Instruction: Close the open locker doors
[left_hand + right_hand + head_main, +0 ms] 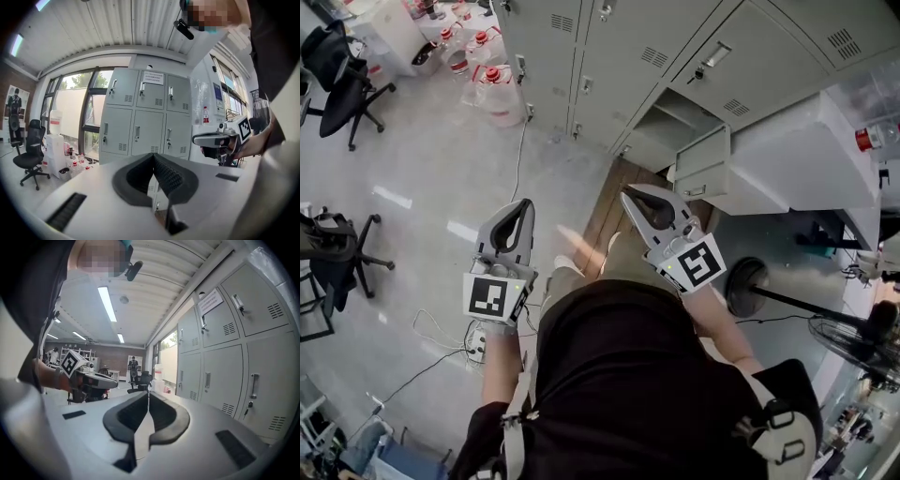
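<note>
Nearest the head camera, the person's dark shirt (628,375) fills the bottom of the head view and hides the floor under it, with both forearms reaching out from beneath it. The left gripper (523,206) is held over the pale floor with its jaws closed tip to tip on nothing; its own view shows the ribbed pads (165,174) meeting at a point with only air around them. The right gripper (628,195) is likewise closed and empty, its pads (159,411) pressed together along one thin seam. Each gripper appears in the other's view, held level and well apart. Beyond the right gripper, low in the bank of grey lockers (675,56), one bottom-row compartment (675,117) stands open with its open door (705,164) swung out toward the person; the inside is shadowed and only a shelf edge can be made out. A white unit (806,159) just beside it covers the lockers further right. In the left gripper view that gripper's own body cuts off the bottom row. Further left stand red-capped water bottles (492,89) and an office chair (342,84).
</note>
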Motion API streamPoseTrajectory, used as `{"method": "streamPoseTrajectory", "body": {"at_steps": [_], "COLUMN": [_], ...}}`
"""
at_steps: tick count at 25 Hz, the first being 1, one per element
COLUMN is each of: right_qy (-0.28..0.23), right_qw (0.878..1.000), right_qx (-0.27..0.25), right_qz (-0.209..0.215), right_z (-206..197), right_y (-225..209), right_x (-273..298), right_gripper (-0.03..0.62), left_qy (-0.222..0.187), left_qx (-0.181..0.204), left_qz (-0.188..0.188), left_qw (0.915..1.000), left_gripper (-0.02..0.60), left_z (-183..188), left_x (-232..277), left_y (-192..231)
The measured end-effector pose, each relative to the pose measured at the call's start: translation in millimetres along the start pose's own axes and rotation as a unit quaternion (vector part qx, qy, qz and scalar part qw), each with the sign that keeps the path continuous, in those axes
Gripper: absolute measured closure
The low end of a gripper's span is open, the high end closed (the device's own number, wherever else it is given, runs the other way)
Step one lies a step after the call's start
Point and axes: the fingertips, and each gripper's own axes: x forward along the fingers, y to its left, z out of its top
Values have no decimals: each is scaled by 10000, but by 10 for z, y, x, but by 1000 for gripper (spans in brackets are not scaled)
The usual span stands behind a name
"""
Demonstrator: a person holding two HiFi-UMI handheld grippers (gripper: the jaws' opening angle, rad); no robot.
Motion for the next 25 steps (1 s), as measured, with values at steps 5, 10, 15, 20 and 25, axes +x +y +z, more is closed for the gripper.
{"method": "streamPoseTrajectory", "body": {"at_steps": [5,10,15,20,25], "right_qy": [115,85,-12,-49,-13], "right_qw": [9998,9999,9993,9990,9985], "right_qx": [131,108,299,247,332], "right_qz": [-42,72,204,360,426], "right_z": [-132,-190,-222,-268,-370], "right_y": [-161,-518,-1064,-1636,-2186], "right_x": [26,82,171,240,218], "right_gripper": [572,572,572,572,572], "left_qy": [39,121,88,199,281], "left_qx": [29,46,165,222,343], "left_qz": [-63,25,178,362,409], "left_qw": [10000,9999,9997,9989,9982], "left_gripper": [572,572,572,572,572], "left_z": [-71,-34,97,183,245], "left_x": [171,540,1012,1564,2132], "left_y": [6,-33,-74,-127,-262]}}
